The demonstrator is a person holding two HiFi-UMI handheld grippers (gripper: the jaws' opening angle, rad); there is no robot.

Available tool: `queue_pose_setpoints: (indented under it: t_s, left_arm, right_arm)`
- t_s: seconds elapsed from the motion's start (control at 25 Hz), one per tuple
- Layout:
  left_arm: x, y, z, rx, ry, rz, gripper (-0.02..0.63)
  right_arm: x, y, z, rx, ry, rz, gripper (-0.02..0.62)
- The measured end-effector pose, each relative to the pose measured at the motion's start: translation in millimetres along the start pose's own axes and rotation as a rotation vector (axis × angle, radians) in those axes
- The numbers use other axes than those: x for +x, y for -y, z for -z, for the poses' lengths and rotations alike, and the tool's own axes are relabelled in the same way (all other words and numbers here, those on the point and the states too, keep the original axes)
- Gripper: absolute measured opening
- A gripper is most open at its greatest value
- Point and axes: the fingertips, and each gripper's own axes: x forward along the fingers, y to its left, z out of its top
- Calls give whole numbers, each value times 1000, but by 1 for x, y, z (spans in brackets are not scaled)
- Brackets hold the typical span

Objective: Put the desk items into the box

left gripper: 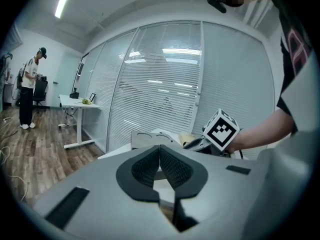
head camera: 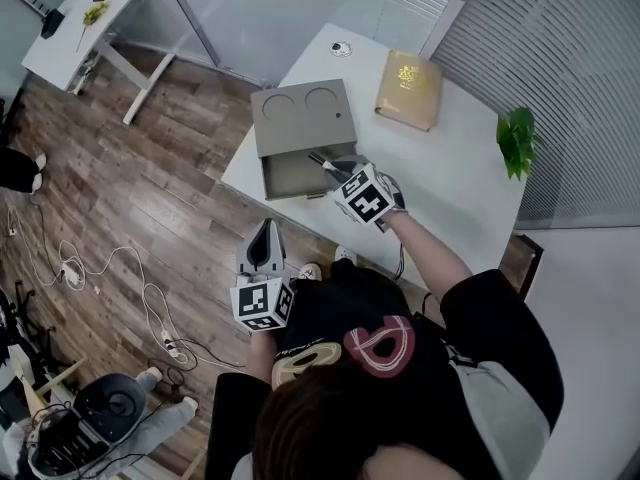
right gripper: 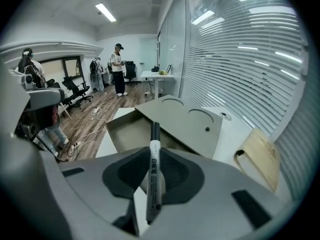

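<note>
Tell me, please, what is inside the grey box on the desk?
The uncovered part of the box shows only bare grey floor. Its lid covers the rest, so that part is unseen. The marker is clamped in the right gripper, not lying inside.

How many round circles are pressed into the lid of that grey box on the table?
2. The left circle and the right circle sit side by side along the lid's far edge in the head view. None looks hidden.
</note>
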Motion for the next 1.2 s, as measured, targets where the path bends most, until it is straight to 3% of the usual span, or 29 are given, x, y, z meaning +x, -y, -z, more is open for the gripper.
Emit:
queue_pose_setpoints:
  t_s: [0.56,1.04,1.2]
  left_arm:
    - [-11,-13,10,-38,-10,-100,18]
    - [-23,-31,18,-82,-20,-184,18]
    - [-22,-35,18,-87,-16,-193,18]
  right_arm:
    - [41,-7,-3,-144,-84,-83,75]
    - [65,-18,-2,-178,-124,-126,75]
    - [69,-16,-2,-148,-131,-134,75]
